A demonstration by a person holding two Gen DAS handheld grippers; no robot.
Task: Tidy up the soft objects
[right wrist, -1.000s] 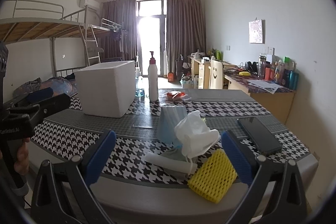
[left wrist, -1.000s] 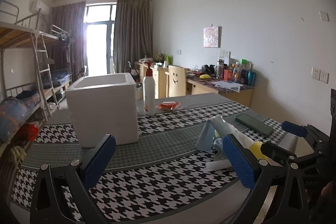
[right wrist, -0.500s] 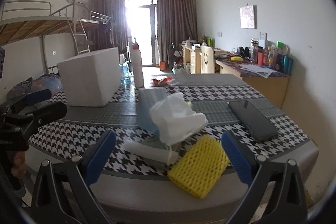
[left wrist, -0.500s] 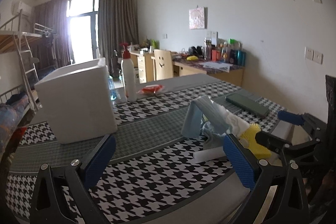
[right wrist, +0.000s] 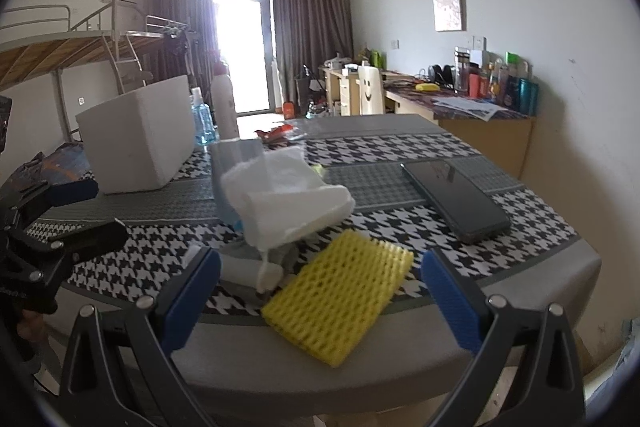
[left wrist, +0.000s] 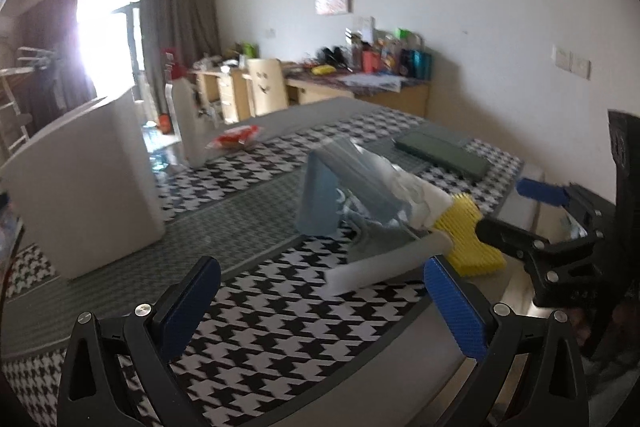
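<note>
A pile of soft things lies near the table's front edge: a yellow foam net (right wrist: 340, 299) (left wrist: 466, 237), a crumpled white bag (right wrist: 288, 199) (left wrist: 416, 195), a pale blue mask (left wrist: 320, 199) (right wrist: 232, 163) and a white foam roll (left wrist: 384, 263) (right wrist: 248, 269). A white foam box (left wrist: 80, 179) (right wrist: 138, 135) stands at the left. My right gripper (right wrist: 320, 291) is open, its fingers either side of the yellow net. My left gripper (left wrist: 320, 299) is open and empty, just left of the foam roll. The right gripper also shows in the left wrist view (left wrist: 516, 211).
A dark phone (right wrist: 456, 199) (left wrist: 440, 149) lies on the right of the houndstooth tablecloth (left wrist: 256, 311). A white pump bottle (right wrist: 224, 107), a blue sanitizer bottle (right wrist: 202, 125) and a red packet (left wrist: 236, 139) stand behind the pile. The table edge (right wrist: 360, 371) is close.
Both grippers have moved closer to the pile and stayed open. The right one has come down over the yellow net; the left one has swung right toward the foam roll.
</note>
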